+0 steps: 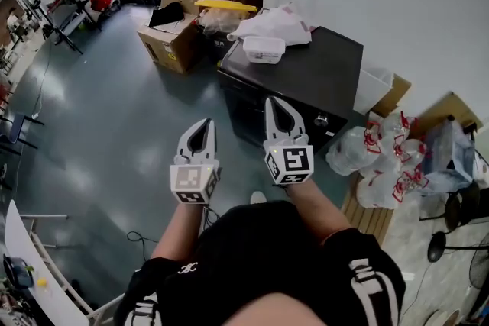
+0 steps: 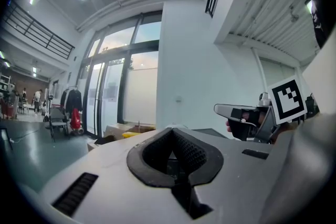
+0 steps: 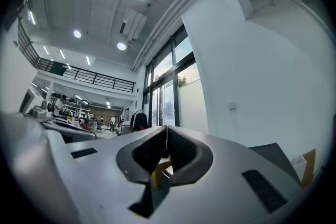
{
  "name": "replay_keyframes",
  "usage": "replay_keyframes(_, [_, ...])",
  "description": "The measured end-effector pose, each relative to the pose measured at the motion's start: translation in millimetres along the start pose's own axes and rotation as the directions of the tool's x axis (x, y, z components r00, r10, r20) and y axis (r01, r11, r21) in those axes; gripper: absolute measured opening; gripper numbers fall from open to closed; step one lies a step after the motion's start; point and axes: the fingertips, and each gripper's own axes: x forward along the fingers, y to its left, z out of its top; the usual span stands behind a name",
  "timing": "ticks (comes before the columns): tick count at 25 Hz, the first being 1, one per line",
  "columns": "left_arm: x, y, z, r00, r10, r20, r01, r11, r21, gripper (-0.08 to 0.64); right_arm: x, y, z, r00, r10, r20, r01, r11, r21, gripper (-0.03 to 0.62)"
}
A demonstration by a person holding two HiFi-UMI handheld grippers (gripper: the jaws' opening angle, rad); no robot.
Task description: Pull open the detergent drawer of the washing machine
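Glossy grey floor [image 1: 99, 141] surrounds boxy, matte-black washing machine [image 1: 309, 76].

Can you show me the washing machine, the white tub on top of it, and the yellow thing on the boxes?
washing machine [image 1: 321, 72]: head view, on its bare black top.
white tub [image 1: 263, 50]: head view, on its lid.
yellow thing [image 1: 226, 5]: head view, on its middle.

Smooth dark washing machine [image 1: 321, 72], cardboard boxes [image 1: 172, 46], glossy floor [image 1: 107, 133], plastic bags [image 1: 374, 156]
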Motion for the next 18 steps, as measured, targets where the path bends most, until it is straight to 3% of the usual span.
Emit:
replay_keyframes(5, [61,11,8,1.000,0.012,0.015,-0.012,1.000,0.009,0.002,45,-30,-4,1.000,0.023,0.017,-0.022,1.000,-0.016,0.008])
replay_keyframes(9, [99,20,12,0.999,0.036,0.029,-0.035,0.999,-0.026,0.002,74,-47,-12,0.999,0.046,0.015,-0.046,0.999,-0.020,0.007])
replay_keyframes(18, [158,37,4,1.000,-0.013,-0.014,0.013,1.000,-0.002,0.002,113,-80,-33,0.999,-0.018,-0.028,0.018,1.000,-0.015,0.008])
